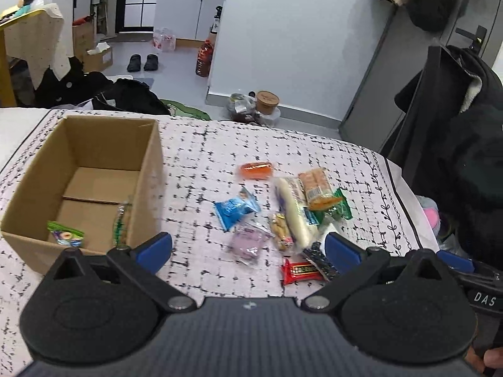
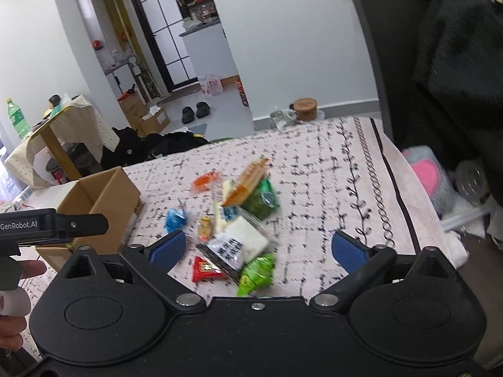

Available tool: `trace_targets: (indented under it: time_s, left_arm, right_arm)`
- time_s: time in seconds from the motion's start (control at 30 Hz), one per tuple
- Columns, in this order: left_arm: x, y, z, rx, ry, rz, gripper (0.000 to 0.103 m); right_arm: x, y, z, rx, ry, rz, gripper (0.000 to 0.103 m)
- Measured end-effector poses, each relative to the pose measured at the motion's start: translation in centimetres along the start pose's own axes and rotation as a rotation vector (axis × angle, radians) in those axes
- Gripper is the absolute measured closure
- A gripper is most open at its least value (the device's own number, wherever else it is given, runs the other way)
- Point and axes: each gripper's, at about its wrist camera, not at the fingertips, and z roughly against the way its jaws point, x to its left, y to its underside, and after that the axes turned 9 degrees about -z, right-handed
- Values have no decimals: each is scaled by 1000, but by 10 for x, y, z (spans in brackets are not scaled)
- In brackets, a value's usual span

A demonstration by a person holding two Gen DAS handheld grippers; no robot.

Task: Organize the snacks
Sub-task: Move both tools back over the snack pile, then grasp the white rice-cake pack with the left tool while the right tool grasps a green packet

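Note:
A cardboard box [image 1: 151, 188] stands open on the patterned tablecloth at the left, with a green packet [image 1: 66, 234] and a clear packet [image 1: 121, 223] inside. To its right lies a pile of snacks: an orange packet [image 1: 255, 170], a blue one [image 1: 235, 209], a purple one [image 1: 248, 243], a long white one [image 1: 295, 210] and a red bar [image 1: 300, 271]. My left gripper [image 1: 248, 249] hovers open over the pile's near side. My right gripper [image 2: 259, 248] is open above the red bar [image 2: 206, 268] and a light green packet [image 2: 256, 271], gripping nothing.
The tablecloth's right edge [image 2: 405, 188] drops off beside dark coats [image 2: 456, 47] on a chair and a pink cushion [image 2: 427, 172]. Beyond the far edge are black bags [image 1: 125, 97] and jars [image 1: 267, 100] on the floor. A hand [image 2: 19, 270] holds the left tool.

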Motion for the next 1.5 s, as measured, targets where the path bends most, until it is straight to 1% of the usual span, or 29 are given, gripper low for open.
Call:
trace_targets:
  time_s: [0.1, 0.17, 0.27, 0.33, 0.4, 0.47, 0.5, 0.6, 0.67, 0.77, 0.9, 0.93, 0.97, 1.03, 1.17, 1.37, 1.5]
  left_arm:
    - [-7, 2, -9, 5, 17, -11, 1]
    - [-11, 4, -17, 16, 34, -15, 2]
    - [-17, 8, -30, 30, 53, -13, 3]
    - [-20, 9, -37, 35, 67, -11, 4]
    - [-24, 10, -44, 39, 85, -18, 7]
    - [-28, 11, -52, 47, 107, -22, 10]
    - [-30, 12, -56, 47, 118, -24, 12]
    - [-34, 11, -68, 57, 141, -67, 19]
    - [-33, 10, -73, 50, 162, -75, 21]
    - [-32, 8, -79, 51, 177, -89, 28]
    - [-32, 7, -84, 47, 203, -103, 30]
    - [-33, 8, -85, 46, 208, -104, 30]
    - [-33, 8, -87, 47, 214, -101, 30]
    - [-34, 9, -89, 53, 220, -98, 30]
    - [-40, 12, -93, 59, 221, -105, 30]
    - [-53, 17, -105, 80, 235, -125, 30]
    - [-59, 21, -113, 99, 251, -123, 31]
  right_arm:
    - [-9, 3, -6, 23, 2, -20, 11]
    - [-12, 6, -10, 37, 2, -23, 19]
    - [-17, 8, -14, 59, -10, -39, 25]
    - [-17, 10, -17, 70, -18, -38, 27]
    - [-16, 13, -21, 85, -19, -28, 30]
    - [-15, 16, -27, 105, -26, -27, 37]
    - [-15, 17, -30, 112, -28, -28, 38]
    - [-15, 20, -43, 137, -24, -31, 46]
    - [-16, 23, -51, 154, -25, -37, 53]
    - [-16, 27, -60, 176, -24, -57, 58]
    - [-17, 31, -68, 196, -33, -86, 63]
    - [-18, 31, -70, 199, -38, -94, 71]
    - [-19, 31, -73, 204, -39, -105, 76]
    - [-22, 30, -74, 202, -35, -126, 78]
    - [-22, 26, -67, 172, -16, -113, 81]
    - [-31, 24, -60, 153, -10, -129, 85]
    - [-32, 25, -60, 148, -10, -128, 86]
